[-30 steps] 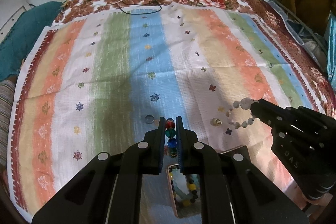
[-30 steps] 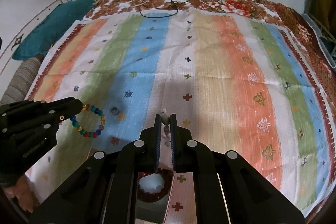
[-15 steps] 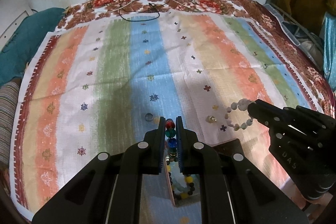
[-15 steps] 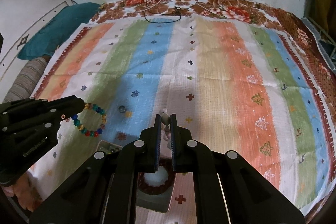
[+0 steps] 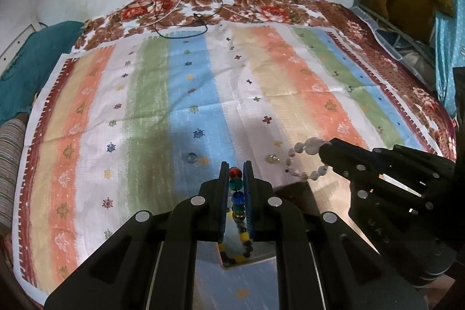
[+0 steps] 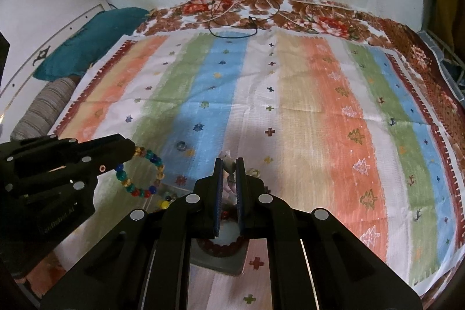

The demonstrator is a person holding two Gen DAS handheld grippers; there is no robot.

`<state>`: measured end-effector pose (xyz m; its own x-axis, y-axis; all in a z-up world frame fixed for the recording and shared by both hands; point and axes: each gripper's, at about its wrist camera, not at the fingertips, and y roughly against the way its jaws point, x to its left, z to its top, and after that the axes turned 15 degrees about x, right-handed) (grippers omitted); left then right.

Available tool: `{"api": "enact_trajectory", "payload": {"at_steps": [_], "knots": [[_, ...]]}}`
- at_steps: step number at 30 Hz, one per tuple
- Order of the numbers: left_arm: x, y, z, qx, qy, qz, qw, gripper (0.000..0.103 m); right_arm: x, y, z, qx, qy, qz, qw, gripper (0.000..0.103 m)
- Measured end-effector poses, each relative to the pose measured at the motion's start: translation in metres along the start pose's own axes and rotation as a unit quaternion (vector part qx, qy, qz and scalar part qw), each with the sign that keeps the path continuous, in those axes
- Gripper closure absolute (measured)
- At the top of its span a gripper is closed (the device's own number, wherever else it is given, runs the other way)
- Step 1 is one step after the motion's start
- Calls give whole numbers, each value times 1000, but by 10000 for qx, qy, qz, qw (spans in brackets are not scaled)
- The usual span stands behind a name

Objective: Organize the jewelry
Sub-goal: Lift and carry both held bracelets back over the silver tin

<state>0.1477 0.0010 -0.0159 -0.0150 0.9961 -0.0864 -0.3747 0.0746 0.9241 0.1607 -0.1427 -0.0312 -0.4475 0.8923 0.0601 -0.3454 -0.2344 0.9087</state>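
Left wrist view: my left tool (image 5: 236,166) is clamped on the multicoloured bead bracelet (image 5: 236,183), hanging over a tray (image 5: 293,191) near the bed's near edge. My right tool (image 6: 229,163) pinches the pale bead bracelet (image 5: 305,161) likewise. Raised lettering on each tool's side is too blurred to read. Beyond, a small ring (image 5: 191,157) lies on the striped sheet (image 5: 174,77).

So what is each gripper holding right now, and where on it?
The left gripper pinches the multicoloured bead bracelet by a few beads; the right gripper pinches the white bead bracelet likewise. Both loops hang free.
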Motion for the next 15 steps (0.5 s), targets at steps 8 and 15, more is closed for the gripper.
{"api": "enact_trajectory", "payload": {"at_steps": [8,15], "knots": [[-12,5,-15,-30,-120,63,9999,93,1,5,-12,7,21,40,10000,94],[-18,13,-26,-111,-158,2,9998,93,4,9,-29,20,43,100,9999,94]]}}
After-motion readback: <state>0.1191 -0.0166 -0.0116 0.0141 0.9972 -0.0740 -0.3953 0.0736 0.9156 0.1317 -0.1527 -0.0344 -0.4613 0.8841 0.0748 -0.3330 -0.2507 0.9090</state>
